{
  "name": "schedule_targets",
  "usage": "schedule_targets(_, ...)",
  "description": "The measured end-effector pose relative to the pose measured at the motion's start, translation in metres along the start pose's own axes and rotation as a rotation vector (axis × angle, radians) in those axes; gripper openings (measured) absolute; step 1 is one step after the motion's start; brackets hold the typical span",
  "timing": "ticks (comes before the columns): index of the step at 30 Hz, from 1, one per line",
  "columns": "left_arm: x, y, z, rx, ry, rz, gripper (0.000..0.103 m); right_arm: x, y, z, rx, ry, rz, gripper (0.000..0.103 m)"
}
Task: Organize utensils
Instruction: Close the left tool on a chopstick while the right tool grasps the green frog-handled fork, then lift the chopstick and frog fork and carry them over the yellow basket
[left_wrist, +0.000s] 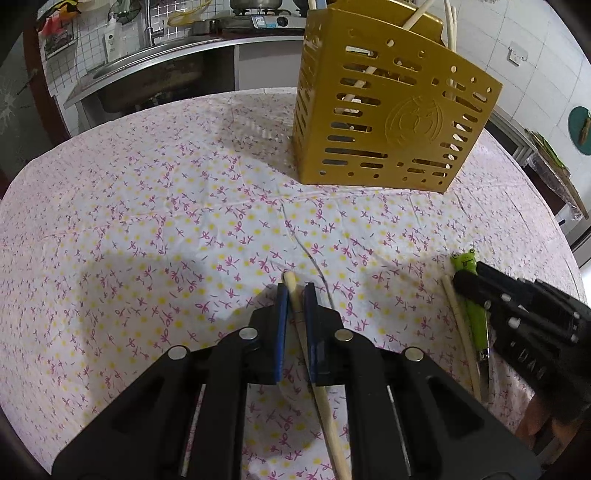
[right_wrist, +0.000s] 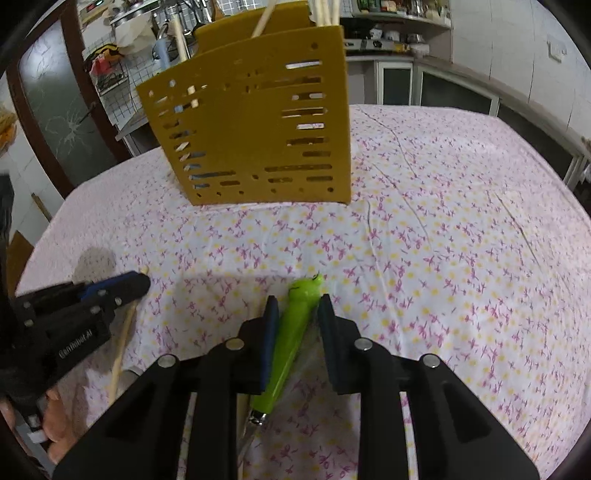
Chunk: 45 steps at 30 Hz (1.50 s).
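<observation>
A mustard-yellow slotted utensil holder (left_wrist: 388, 122) stands on the flowered tablecloth with several pale chopsticks in it; it also shows in the right wrist view (right_wrist: 255, 125). My left gripper (left_wrist: 295, 291) is shut on a pale wooden chopstick (left_wrist: 325, 402) lying low over the cloth. My right gripper (right_wrist: 298, 304) is open, its jaws on either side of a green frog-handled utensil (right_wrist: 291, 339) that lies on the cloth. In the left wrist view that green utensil (left_wrist: 469, 266) lies beside another chopstick (left_wrist: 461, 325), with the right gripper (left_wrist: 469, 284) over it.
The round table (left_wrist: 129, 206) with the pink-flowered cloth fills both views. A kitchen counter with a sink (left_wrist: 155, 62) runs behind it. The left gripper (right_wrist: 136, 280) shows at the left of the right wrist view, near the table's edge.
</observation>
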<state>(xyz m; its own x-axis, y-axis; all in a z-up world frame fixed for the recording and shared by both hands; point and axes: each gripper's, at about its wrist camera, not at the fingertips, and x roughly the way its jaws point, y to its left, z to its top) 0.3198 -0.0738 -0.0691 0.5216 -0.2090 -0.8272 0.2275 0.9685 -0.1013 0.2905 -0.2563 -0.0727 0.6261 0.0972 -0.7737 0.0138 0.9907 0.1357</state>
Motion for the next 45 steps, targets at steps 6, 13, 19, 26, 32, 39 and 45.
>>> schedule_targets(6, 0.000, 0.007, -0.002, -0.024, -0.008, -0.043, 0.008, -0.001, 0.003, -0.003, 0.009, -0.001, -0.018, 0.023)
schedule_targets(13, -0.003, 0.007, -0.007, -0.006, -0.042, -0.043, 0.008, -0.006, -0.008, -0.003, 0.059, -0.020, 0.023, 0.016)
schedule_targets(19, -0.007, 0.005, -0.010, 0.017, -0.051, -0.048, 0.007, -0.011, -0.010, -0.004, 0.044, -0.012, 0.048, 0.016)
schedule_targets(26, -0.006, 0.001, -0.012, 0.039, -0.050, -0.040, 0.007, -0.005, -0.003, -0.002, -0.021, 0.034, 0.009, 0.016)
schedule_targets(32, -0.003, 0.001, -0.009, 0.034, -0.045, -0.049, 0.007, -0.002, -0.001, 0.000, -0.036, 0.074, 0.010, 0.016)
schedule_targets(39, -0.004, 0.003, -0.009, 0.023, -0.046, -0.056, 0.007, 0.001, 0.005, 0.004, -0.076, 0.084, -0.010, 0.016)
schedule_targets(45, -0.015, 0.003, -0.011, 0.016, -0.069, -0.093, 0.004, -0.012, 0.000, 0.003, -0.068, 0.056, 0.006, 0.015)
